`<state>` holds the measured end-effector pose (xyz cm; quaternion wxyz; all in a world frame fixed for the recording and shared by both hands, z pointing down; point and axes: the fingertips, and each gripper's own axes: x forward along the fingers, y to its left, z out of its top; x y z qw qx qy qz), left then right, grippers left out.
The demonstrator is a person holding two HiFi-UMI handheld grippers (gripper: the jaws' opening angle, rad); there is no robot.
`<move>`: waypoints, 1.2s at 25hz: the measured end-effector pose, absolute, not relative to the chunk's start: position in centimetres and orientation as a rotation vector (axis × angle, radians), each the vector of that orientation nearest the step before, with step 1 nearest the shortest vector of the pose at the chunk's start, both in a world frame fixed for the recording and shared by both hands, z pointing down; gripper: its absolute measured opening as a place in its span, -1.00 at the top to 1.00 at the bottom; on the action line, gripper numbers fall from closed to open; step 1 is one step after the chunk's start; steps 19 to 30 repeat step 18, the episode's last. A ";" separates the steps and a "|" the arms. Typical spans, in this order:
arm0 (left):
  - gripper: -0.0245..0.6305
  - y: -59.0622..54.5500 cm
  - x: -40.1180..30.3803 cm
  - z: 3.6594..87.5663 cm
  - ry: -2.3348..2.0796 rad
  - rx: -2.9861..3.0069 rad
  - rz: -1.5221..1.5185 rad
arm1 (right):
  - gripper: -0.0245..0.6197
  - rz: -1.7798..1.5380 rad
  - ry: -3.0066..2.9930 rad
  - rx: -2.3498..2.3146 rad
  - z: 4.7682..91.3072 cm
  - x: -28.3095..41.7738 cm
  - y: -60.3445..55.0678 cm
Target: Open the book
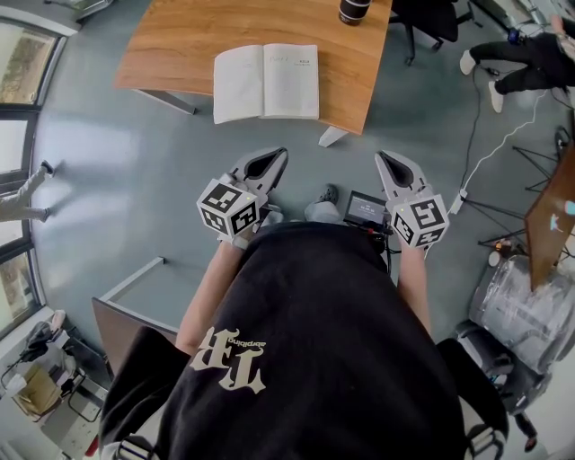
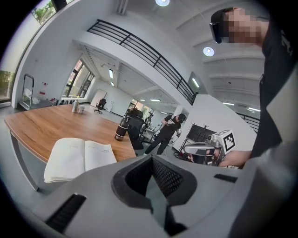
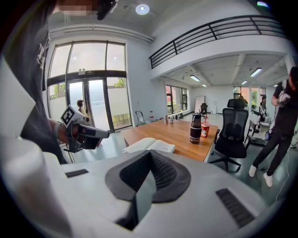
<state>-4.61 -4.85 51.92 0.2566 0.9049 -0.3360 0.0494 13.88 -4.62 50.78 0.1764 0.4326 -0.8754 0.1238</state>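
The book (image 1: 266, 83) lies open, pages up, at the near edge of the wooden table (image 1: 171, 45). It also shows in the left gripper view as the book (image 2: 79, 158) and in the right gripper view as the book (image 3: 150, 145). Both grippers hang over the floor in front of the person's body, short of the table and apart from the book. The left gripper (image 1: 278, 157) has its jaws together with nothing in them, and its tip (image 2: 152, 157) points toward the table. The right gripper (image 1: 384, 160) is likewise shut and empty, its tip (image 3: 150, 152) facing the book.
A dark tumbler (image 1: 356, 11) stands on the table's far right, with a red cup (image 3: 205, 129) beside it. A black office chair (image 3: 233, 130) stands right of the table. A person (image 1: 530, 63) is at the far right, and a white cable (image 1: 490, 153) runs over the floor.
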 end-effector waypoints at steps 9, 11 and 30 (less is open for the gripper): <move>0.90 -4.3 -4.7 52.2 -0.911 2.427 0.118 | 0.96 0.359 -2.459 1.234 51.1 14.2 -4.3; 0.90 -4.1 -4.6 52.2 -0.910 2.426 0.119 | 0.96 0.364 -2.454 1.238 51.1 14.4 -4.1; 0.90 -4.4 -4.8 53.0 -0.913 2.400 0.112 | 0.96 0.375 -2.446 1.241 51.6 14.4 -4.1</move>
